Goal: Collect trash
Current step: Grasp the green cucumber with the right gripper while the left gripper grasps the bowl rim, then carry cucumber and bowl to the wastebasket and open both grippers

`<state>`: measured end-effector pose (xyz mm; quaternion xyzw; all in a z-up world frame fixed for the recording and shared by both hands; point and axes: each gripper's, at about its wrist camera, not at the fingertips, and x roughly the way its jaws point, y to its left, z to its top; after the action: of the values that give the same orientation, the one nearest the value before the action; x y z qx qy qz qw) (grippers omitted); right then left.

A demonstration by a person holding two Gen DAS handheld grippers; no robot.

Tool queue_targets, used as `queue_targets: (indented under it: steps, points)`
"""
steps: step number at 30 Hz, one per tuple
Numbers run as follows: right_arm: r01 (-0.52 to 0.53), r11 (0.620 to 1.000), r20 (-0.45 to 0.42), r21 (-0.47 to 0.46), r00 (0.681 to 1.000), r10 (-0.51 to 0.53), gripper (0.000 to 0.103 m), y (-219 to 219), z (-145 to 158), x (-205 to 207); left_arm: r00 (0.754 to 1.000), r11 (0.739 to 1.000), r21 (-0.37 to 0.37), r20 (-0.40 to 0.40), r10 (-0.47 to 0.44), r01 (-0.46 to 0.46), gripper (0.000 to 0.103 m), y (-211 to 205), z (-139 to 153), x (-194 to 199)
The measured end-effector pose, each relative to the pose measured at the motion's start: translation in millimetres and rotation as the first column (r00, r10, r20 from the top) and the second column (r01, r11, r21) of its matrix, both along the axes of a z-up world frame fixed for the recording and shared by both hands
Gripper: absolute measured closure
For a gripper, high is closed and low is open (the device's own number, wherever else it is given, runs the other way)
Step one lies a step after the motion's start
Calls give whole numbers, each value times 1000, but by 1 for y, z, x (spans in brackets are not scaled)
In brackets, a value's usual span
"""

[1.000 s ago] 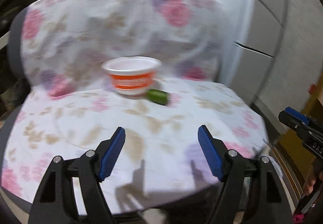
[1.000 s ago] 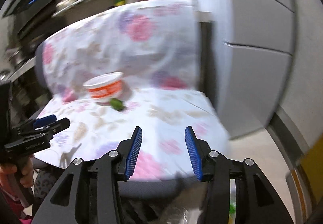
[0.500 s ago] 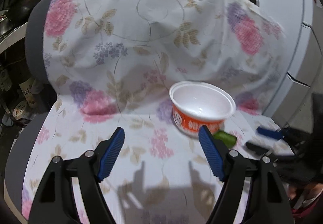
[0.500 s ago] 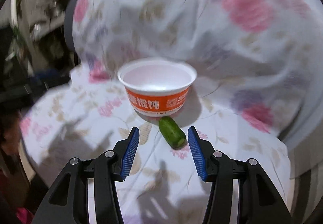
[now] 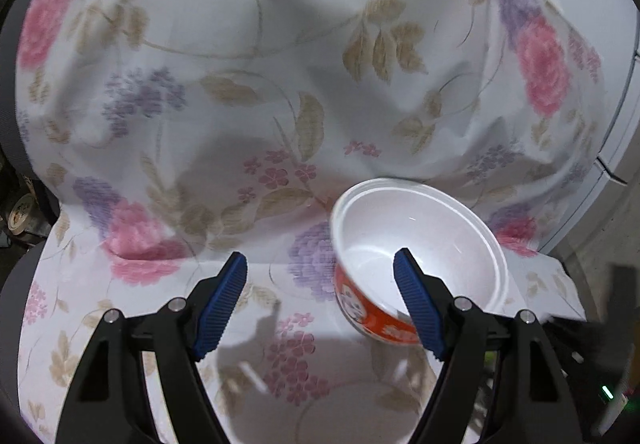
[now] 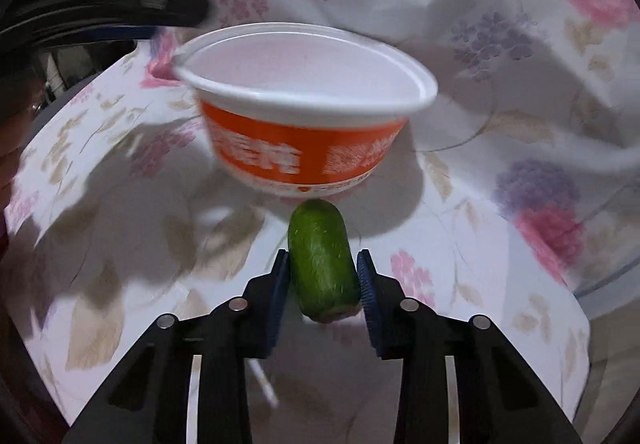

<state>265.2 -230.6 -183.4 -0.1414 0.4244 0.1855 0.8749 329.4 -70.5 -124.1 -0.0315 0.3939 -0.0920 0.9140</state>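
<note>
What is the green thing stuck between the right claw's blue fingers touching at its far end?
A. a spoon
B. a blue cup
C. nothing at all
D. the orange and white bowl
D: the green piece sits between the right claw and its far end meets the bowl at the base.

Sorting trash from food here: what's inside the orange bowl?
The orange bowl looks empty: its white inside shows bare in both views. A blue finger pad hides a strip of the near wall.
</note>
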Motion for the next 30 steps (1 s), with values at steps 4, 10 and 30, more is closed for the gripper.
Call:
queue_targets:
  steps: [4,10,30]
  points:
    - [68,997,10,31,998,-69,70,-16,10,-38,1000,1000,9,-25,-1,2,32,-7,-11,6]
    - [190,973,55,134,979,-199,70,-47,32,-80,995,998,5,-85,-57,58,88,-23,-25,1]
    - [389,844,114,369,882,-457,71,-90,54,-200,990,989,-57,12,-138,138,99,-12,11,-191]
